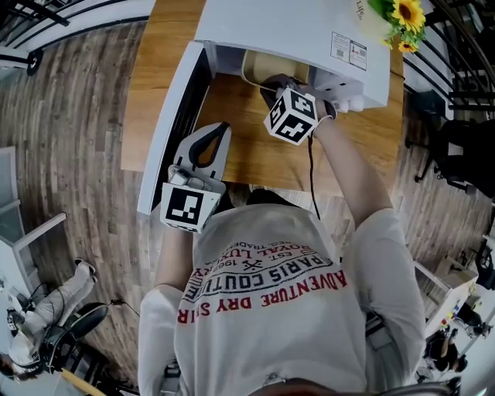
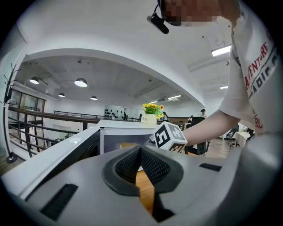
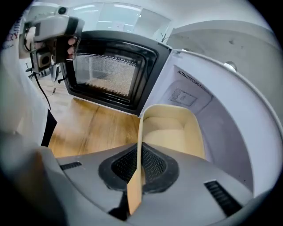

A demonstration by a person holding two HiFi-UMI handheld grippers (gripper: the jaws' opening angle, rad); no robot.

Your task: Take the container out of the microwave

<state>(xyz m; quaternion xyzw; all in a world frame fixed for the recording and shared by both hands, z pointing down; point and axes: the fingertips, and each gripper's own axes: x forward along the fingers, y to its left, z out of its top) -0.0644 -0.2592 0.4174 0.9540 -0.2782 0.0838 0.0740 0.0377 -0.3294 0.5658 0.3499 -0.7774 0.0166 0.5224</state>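
A beige, open-topped container (image 3: 174,128) sits in the mouth of the white microwave (image 1: 294,31); in the head view only its rim (image 1: 259,66) shows under the microwave's top. My right gripper (image 3: 140,150) is shut on the container's near left wall, which stands as a thin edge between the pads. From above, that gripper (image 1: 272,83) reaches into the opening. My left gripper (image 1: 220,128) hovers over the wooden table (image 1: 255,155) beside the open door, shut with nothing in it. Its own view shows the closed jaws (image 2: 140,150) and the right gripper's marker cube (image 2: 170,137).
The microwave door (image 1: 174,116) hangs wide open to the left, close to my left gripper. Its mesh window (image 3: 110,75) shows in the right gripper view. Yellow flowers (image 1: 406,19) stand behind the microwave. The table's front edge runs just ahead of the person's body.
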